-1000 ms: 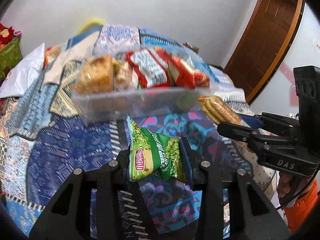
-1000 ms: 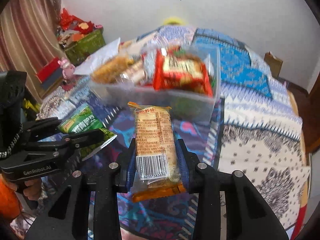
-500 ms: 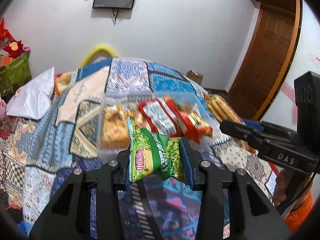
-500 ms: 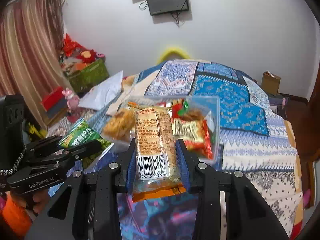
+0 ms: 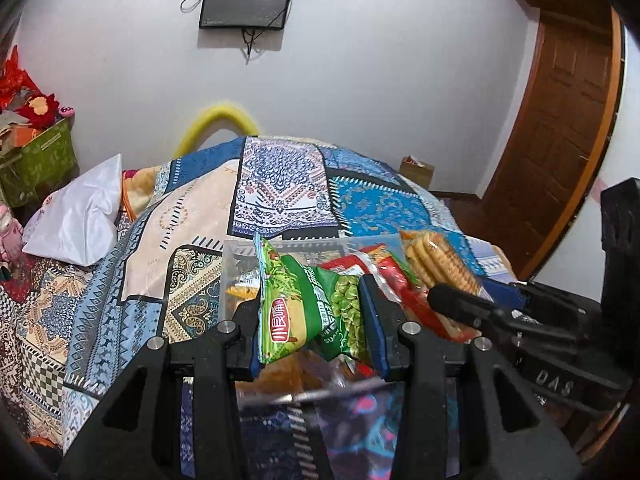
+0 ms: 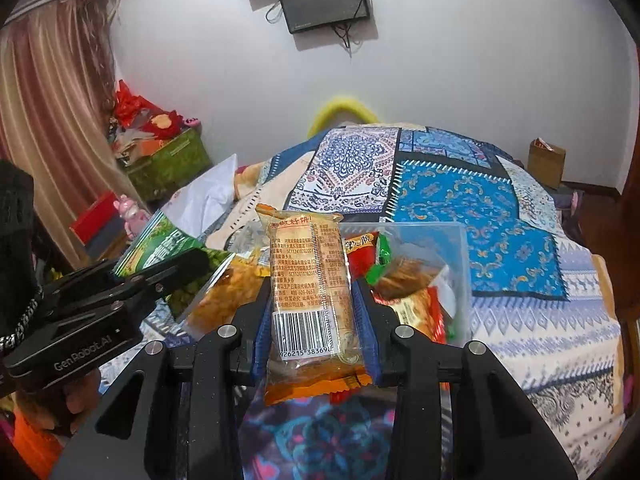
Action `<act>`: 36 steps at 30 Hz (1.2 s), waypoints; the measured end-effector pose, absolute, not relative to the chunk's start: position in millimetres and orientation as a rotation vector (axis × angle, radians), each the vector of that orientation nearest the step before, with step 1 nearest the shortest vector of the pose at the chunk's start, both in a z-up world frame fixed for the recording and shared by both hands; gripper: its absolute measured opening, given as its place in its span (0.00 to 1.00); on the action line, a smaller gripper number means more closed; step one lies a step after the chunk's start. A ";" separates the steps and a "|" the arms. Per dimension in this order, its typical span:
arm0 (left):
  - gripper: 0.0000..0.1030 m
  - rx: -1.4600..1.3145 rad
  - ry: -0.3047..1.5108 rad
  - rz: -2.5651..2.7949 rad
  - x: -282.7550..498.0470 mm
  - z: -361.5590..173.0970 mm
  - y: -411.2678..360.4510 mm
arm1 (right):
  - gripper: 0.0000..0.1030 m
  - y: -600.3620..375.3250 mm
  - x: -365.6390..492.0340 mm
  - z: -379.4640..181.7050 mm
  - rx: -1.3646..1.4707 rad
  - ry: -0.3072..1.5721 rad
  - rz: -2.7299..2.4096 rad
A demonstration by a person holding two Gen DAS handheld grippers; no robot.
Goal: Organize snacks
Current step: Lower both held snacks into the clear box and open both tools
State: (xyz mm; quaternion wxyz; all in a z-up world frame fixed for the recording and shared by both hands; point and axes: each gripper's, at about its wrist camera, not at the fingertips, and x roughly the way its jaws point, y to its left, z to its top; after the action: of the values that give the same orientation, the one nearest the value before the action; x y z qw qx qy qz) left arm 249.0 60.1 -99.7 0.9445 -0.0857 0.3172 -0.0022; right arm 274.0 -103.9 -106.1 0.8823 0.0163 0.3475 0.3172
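My left gripper (image 5: 310,316) is shut on a green pea snack bag (image 5: 304,308) and holds it above the near side of a clear plastic bin (image 5: 296,246) on the bed. My right gripper (image 6: 314,308) is shut on an orange cracker pack (image 6: 312,296) with a barcode, held over the same bin (image 6: 460,264). The bin holds several packets, red and yellow. In the left wrist view the right gripper (image 5: 452,300) shows at the right with the crackers (image 5: 436,264). In the right wrist view the left gripper (image 6: 188,268) shows at the left with the green bag (image 6: 168,240).
The bin stands on a patchwork quilt (image 5: 280,184) covering the bed. A white pillow (image 5: 80,220) lies at the left. Green boxes (image 6: 172,164) and red items stand by the curtain. A wooden door (image 5: 560,128) is at the right. A small cardboard box (image 6: 546,160) sits by the wall.
Both grippers have risen and tilted up with their snacks still held. The bin now sits lower and closer under the fingers, and more of the wall and screen shows.
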 end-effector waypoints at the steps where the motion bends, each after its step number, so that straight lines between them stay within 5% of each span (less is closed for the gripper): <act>1: 0.39 -0.170 0.655 0.005 255.5 -103.1 60.6 | 0.33 -99.7 276.8 -108.6 0.025 0.728 0.657; 16: 0.40 -0.199 0.759 0.023 291.9 -141.6 68.6 | 0.34 -80.8 290.6 -133.6 -0.027 0.788 0.666; 21: 0.49 -0.212 0.755 0.029 284.5 -137.7 74.3 | 0.35 -78.5 288.4 -133.0 -0.053 0.791 0.669; 27: 0.55 -0.231 0.717 0.028 268.0 -120.7 79.7 | 0.63 -80.4 283.1 -123.9 -0.038 0.784 0.666; 36: 0.55 -0.211 0.626 0.009 229.6 -76.9 71.4 | 0.63 -99.9 259.1 -86.3 -0.028 0.693 0.641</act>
State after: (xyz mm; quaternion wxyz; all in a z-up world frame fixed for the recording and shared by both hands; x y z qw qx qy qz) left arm 229.6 71.4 -76.9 0.9459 -0.1036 0.3074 0.0044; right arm 259.1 -99.9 -86.3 0.8906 -0.0133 0.3337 0.3087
